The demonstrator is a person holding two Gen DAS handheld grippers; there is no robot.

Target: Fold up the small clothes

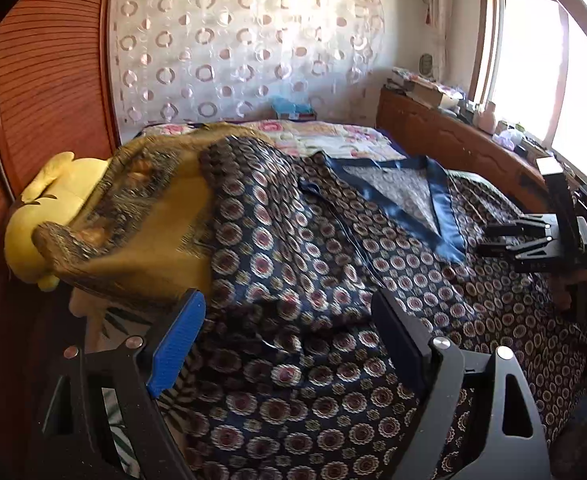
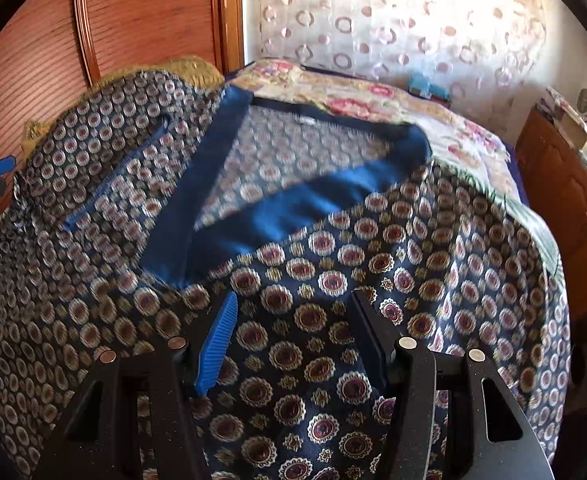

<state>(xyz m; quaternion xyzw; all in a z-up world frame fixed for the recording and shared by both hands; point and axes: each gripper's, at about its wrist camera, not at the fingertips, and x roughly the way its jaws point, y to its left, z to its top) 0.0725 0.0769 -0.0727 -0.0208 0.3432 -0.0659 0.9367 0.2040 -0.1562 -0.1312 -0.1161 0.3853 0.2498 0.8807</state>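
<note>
A dark blue garment (image 1: 333, 280) with a round medallion print and a plain blue satin collar (image 1: 437, 204) lies spread on the bed, its left side rumpled over a mound. My left gripper (image 1: 293, 332) is open just above the garment's near left part. My right gripper (image 2: 293, 332) is open over the garment's near right part, below the blue collar (image 2: 253, 220); it also shows in the left wrist view (image 1: 489, 240) at the right, held by a hand. Neither holds cloth.
A mustard yellow patterned cloth (image 1: 145, 216) and a yellow plush toy (image 1: 33, 220) lie at the left by the wooden wardrobe (image 1: 45, 80). A floral bedspread (image 2: 373, 100) covers the bed behind. A wooden headboard shelf (image 1: 453, 128) with clutter runs under the window at right.
</note>
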